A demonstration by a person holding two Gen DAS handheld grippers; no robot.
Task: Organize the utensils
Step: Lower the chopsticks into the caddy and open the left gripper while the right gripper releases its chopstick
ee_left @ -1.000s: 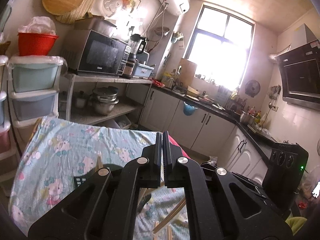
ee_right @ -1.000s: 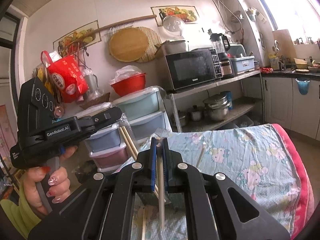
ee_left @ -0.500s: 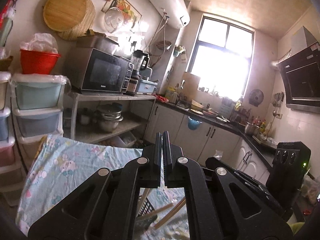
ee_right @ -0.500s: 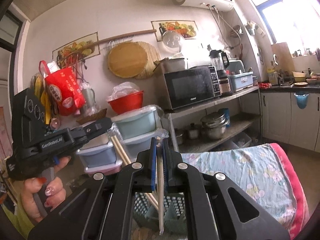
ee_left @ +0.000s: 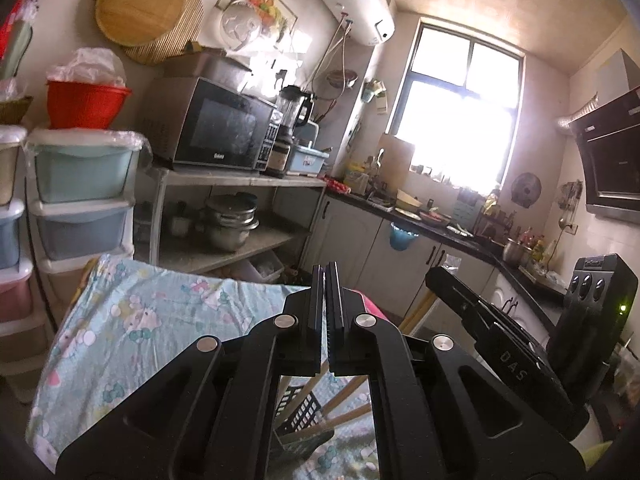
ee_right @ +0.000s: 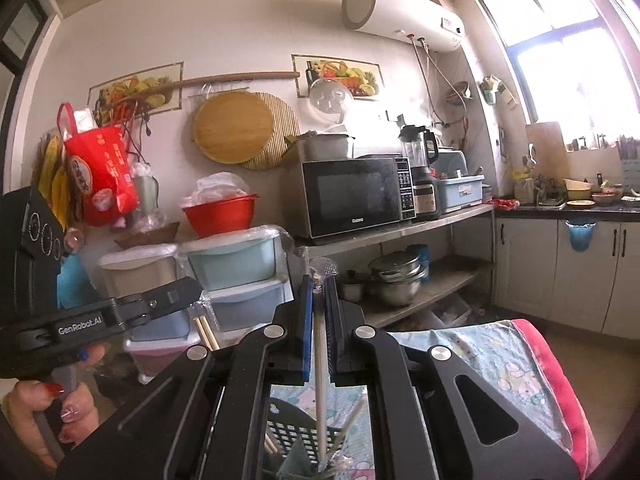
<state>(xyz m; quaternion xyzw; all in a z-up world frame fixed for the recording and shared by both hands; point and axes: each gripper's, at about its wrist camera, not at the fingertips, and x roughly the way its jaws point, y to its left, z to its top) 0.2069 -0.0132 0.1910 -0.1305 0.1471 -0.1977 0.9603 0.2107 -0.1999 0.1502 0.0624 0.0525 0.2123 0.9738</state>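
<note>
Pale wooden chopsticks (ee_right: 319, 376) stand clamped between the right gripper (ee_right: 319, 300)'s blue pads, tips down in the dark slotted basket (ee_right: 296, 438) on the patterned tablecloth (ee_right: 492, 364). The left gripper (ee_left: 325, 280) is clenched, nothing visible between its fingers; stacked drawers (ee_right: 236, 276) and a microwave (ee_right: 352, 196) stand behind.

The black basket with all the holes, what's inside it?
Wooden chopsticks lean inside the black basket, and the pale chopstick in the right claw dips in too. The basket's bottom is hidden behind the claw.
</note>
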